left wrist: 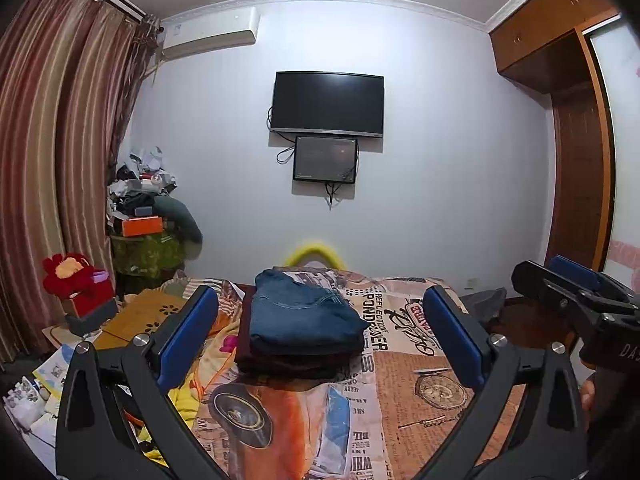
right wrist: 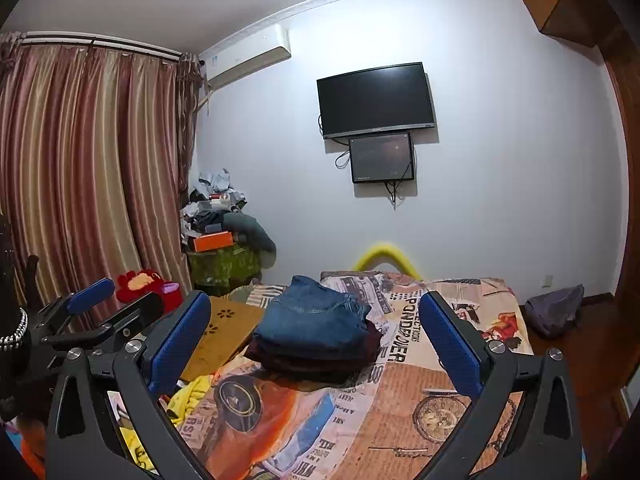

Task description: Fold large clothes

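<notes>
A folded pair of blue jeans (left wrist: 302, 312) lies on top of a folded dark maroon garment (left wrist: 288, 358) in a neat stack on the bed; the stack also shows in the right wrist view (right wrist: 316, 320). My left gripper (left wrist: 320, 340) is open and empty, raised above the bed with the stack ahead between its fingers. My right gripper (right wrist: 314, 340) is open and empty too, held to the right of the left one. The right gripper shows at the edge of the left wrist view (left wrist: 576, 288), and the left gripper at the left of the right wrist view (right wrist: 100, 308).
The bed has a printed newspaper-pattern sheet (left wrist: 400, 400). A yellow garment (right wrist: 192, 396) and papers lie at its left edge. A wooden lap table (right wrist: 224, 332), a red plush (left wrist: 72, 272) and a cluttered corner pile (left wrist: 144, 208) stand left. A wardrobe (left wrist: 576, 120) is on the right.
</notes>
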Tool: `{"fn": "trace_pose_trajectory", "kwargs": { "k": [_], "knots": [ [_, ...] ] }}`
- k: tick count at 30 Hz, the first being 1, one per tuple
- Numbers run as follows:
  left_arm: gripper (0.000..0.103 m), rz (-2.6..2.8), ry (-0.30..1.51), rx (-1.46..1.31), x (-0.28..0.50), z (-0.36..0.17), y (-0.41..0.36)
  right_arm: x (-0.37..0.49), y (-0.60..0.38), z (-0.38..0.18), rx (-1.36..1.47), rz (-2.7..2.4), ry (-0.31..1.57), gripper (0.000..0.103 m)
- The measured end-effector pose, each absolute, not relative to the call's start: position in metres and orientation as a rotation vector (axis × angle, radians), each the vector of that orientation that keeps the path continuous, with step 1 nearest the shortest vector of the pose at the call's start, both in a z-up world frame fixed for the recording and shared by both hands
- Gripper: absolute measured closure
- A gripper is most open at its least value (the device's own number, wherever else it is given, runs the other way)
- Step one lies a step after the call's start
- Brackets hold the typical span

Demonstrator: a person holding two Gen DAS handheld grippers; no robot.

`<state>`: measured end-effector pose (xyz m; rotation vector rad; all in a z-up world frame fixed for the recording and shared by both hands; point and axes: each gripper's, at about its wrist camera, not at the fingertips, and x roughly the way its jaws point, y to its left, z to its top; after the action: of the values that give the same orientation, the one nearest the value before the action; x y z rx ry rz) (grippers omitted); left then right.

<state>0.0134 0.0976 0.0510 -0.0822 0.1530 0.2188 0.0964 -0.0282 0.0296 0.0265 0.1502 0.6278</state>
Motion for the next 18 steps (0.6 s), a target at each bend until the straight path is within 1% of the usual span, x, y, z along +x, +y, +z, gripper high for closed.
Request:
{"fn": "trace_pose_trajectory", "kwargs": {
  "k": [18],
  "knots": [
    [0.000,0.190,0.154,-0.104,0.0118,0.0534,0.1015,0.0951,-0.0318,0.0303,0.035,0.616,0.140,0.000]
  ]
}}
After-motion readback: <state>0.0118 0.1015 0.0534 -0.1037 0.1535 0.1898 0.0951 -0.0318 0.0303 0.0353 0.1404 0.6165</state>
